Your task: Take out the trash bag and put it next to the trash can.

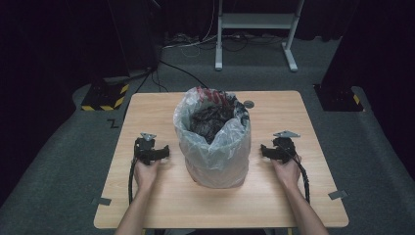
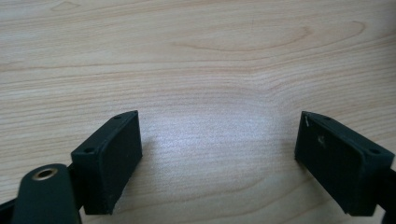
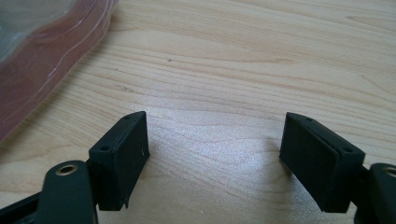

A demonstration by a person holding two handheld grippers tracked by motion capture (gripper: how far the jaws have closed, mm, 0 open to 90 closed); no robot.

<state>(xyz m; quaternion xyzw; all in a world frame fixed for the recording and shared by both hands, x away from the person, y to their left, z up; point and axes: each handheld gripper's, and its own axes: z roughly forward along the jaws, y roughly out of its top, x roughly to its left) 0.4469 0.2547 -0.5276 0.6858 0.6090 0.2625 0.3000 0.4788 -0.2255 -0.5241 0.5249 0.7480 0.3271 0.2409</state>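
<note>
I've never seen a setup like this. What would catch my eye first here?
First, the bin standing mid-table, lined with a clear plastic bag and holding something dark. Then the two black tools flanking it: the left hand-held gripper and the right hand-held gripper, each held in a hand, jaws open and empty over the bare wooden table.

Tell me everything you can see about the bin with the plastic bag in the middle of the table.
The bin stands upright at the middle of the wooden table, between the left gripper and the right gripper, touching neither. A clear plastic bag lines it, folded down over its rim and crumpled. The wall under the film looks reddish brown, as the right gripper view also shows. Inside lies dark, crumpled material; what it is cannot be told. Red shows at the back rim.
</note>
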